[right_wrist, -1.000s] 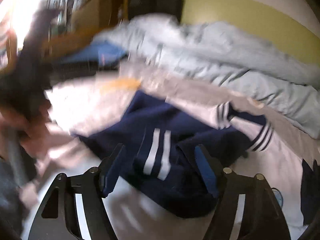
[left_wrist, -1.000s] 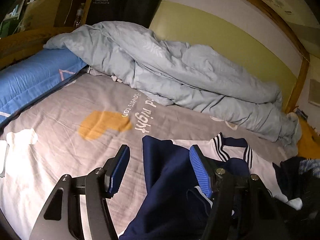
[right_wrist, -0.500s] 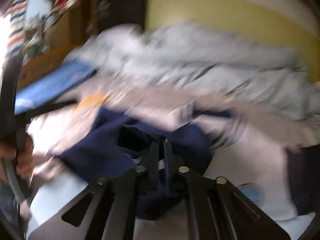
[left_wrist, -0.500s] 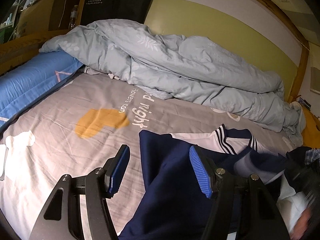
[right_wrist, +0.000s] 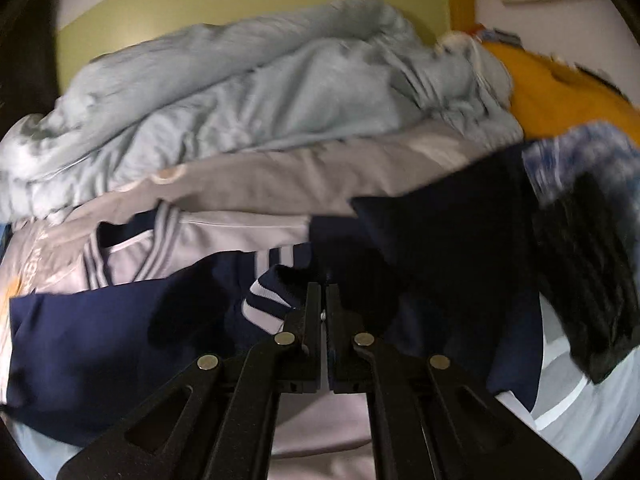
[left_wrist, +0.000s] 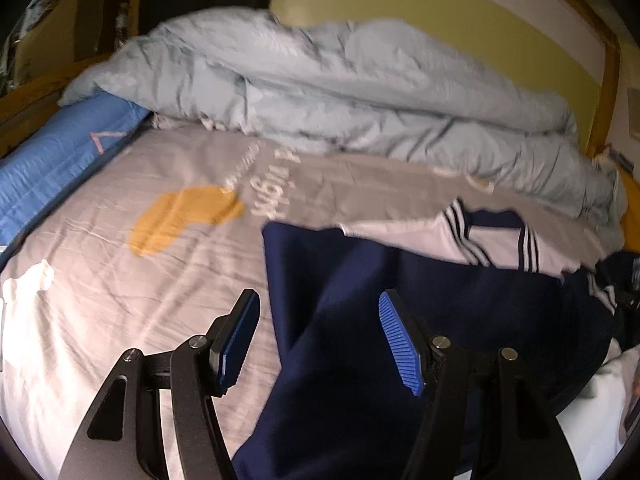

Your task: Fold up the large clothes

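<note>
A navy and white jacket with striped collar and cuffs lies spread on the grey bedsheet. My left gripper is open above the jacket's left edge, holding nothing. In the right wrist view the same jacket lies across the bed. My right gripper is shut on the jacket's fabric beside a striped cuff.
A crumpled pale blue duvet lies along the far side by the green headboard. A blue pillow is at the left. Dark folded clothes and an orange cloth lie at the right.
My right gripper closed on the jacket near the cuff and swung right with it, pulling the fabric. My left gripper stayed open and moved little.
</note>
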A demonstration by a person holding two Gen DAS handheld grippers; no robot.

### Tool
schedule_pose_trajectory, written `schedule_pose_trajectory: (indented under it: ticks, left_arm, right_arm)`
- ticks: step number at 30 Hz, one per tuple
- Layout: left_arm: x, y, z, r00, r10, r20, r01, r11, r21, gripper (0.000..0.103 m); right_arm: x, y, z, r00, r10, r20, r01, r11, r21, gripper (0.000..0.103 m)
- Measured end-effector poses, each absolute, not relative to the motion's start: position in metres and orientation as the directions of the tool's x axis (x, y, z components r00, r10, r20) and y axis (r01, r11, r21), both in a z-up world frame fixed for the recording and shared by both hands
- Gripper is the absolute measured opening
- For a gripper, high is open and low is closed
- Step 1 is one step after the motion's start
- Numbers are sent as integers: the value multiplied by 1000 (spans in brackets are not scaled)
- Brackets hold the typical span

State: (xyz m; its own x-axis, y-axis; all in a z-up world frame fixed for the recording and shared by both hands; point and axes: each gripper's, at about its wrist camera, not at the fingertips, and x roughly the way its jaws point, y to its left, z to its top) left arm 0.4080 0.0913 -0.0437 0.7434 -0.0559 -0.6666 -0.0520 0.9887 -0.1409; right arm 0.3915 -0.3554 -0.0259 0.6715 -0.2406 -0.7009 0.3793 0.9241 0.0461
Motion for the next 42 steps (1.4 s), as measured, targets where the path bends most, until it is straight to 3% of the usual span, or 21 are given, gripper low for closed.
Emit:
schedule_pose_trajectory:
  ticks: [4, 6, 7, 8, 9, 10, 13, 15, 17, 18, 21, 26, 29, 31, 33, 37, 39, 41, 42]
  left_arm:
    - [424, 90, -64, 675, -104, -730, -32, 985, -169, 54]
    - [432, 89, -77, 625, -130, -770, -20, 983, -182, 42]
    - [435, 88, -82, 603, -133, -786, -19, 983, -181, 39]
    - [437, 88, -85, 592, -131, -795, -21, 984, -177, 29]
    - [438, 87, -88, 582, -126, -803, -26, 985, -173, 15]
    - [439, 87, -89, 578, -139, -804, -17, 983, -182, 9]
    - [431, 93, -78, 629, -135, -766, -23, 981, -192, 6]
    - [424, 98, -68, 672, -90, -735, -52, 984, -167, 6]
    - [418, 107, -60, 703, -50, -709, -94, 982, -163, 6]
    - [416, 111, -59, 710, -55, -703, -104, 978, -182, 6]
    - [418, 114, -59, 706, -58, -706, -110, 976, -190, 6]
    - [425, 94, -67, 678, -51, -733, -53, 992, -118, 8]
    - [418, 90, -58, 711, -51, -701, -35, 993, -108, 14]
    - [414, 93, -53, 727, -73, -683, -33, 989, -141, 30]
    - [408, 95, -45, 754, -93, -650, -26, 985, -170, 55]
    - [389, 88, -20, 822, -94, -562, 7, 988, -155, 58]
    - [380, 82, -7, 848, -102, -520, 25, 988, -153, 76]
    - [372, 74, 5, 872, -94, -480, 30, 990, -138, 86]
    - [368, 71, 10, 884, -92, -459, 34, 990, -134, 86]
  right_arm:
    - [385, -364, -24, 678, -272, -683, 417, 908, 52, 1]
    - [381, -369, -17, 705, -235, -669, 408, 906, 112, 4]
    - [379, -373, -16, 715, -212, -666, 401, 905, 142, 19]
    - [379, -374, -15, 722, -188, -666, 388, 907, 165, 45]
    - [381, -375, -16, 727, -153, -669, 361, 914, 184, 56]
    - [386, -374, -20, 720, -101, -686, 319, 927, 198, 67]
    - [404, -366, -43, 661, 6, -751, 238, 947, 217, 66]
    - [412, -362, -54, 632, -70, -772, 285, 947, 147, 49]
    - [414, -359, -56, 642, -69, -763, 276, 950, 146, 17]
    - [410, -360, -51, 675, -48, -736, 265, 947, 180, 13]
    - [395, -358, -28, 751, -65, -657, 253, 947, 196, 12]
    - [407, -361, -50, 633, -149, -760, 337, 936, 98, 13]
    - [407, -364, -49, 638, -139, -757, 331, 938, 107, 18]
    - [400, -363, -39, 662, -169, -731, 331, 940, 83, 24]
    - [394, -360, -30, 673, -199, -712, 327, 944, 46, 25]
    - [370, -368, 5, 741, -176, -648, 298, 951, 82, 29]
    - [355, -379, 27, 780, -168, -603, 295, 948, 117, 36]
    - [349, -388, 44, 804, -144, -576, 260, 957, 125, 41]
    - [347, -392, 49, 806, -141, -574, 245, 964, 107, 41]
